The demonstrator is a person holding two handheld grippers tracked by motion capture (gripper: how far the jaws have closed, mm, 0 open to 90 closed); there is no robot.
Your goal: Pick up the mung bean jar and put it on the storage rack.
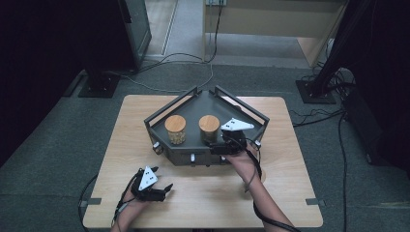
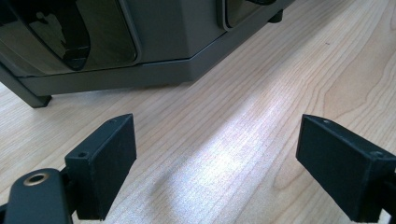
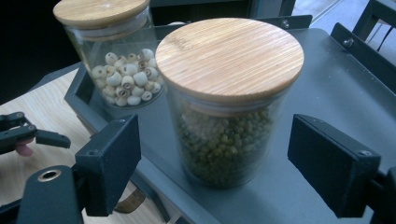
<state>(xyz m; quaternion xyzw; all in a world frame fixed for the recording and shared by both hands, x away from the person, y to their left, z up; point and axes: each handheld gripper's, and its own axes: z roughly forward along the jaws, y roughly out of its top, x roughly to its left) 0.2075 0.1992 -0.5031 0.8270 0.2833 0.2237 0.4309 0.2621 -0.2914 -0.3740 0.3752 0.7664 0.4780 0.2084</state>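
Observation:
A dark grey tray [image 1: 193, 155] with low rails stands on the wooden table [image 1: 217, 203]. Two glass jars with bamboo lids are on it. The left jar [image 1: 175, 129] [image 3: 112, 56] holds pale round seeds, the right jar [image 1: 209, 126] [image 3: 229, 107] green beans. My right gripper [image 1: 216, 145] [image 3: 215, 163] is at the tray's front right, open, its jaws either side of the green bean jar without touching it. My left gripper [image 1: 167, 189] [image 2: 215, 163] rests low over the table in front of the tray [image 2: 163, 46], open with nothing between its jaws.
The tray has small knobs on its front face and raised rails at the back and sides. Bare wood lies between the tray and the table's near edge. Cables and dark stand bases sit on the grey floor beyond the table.

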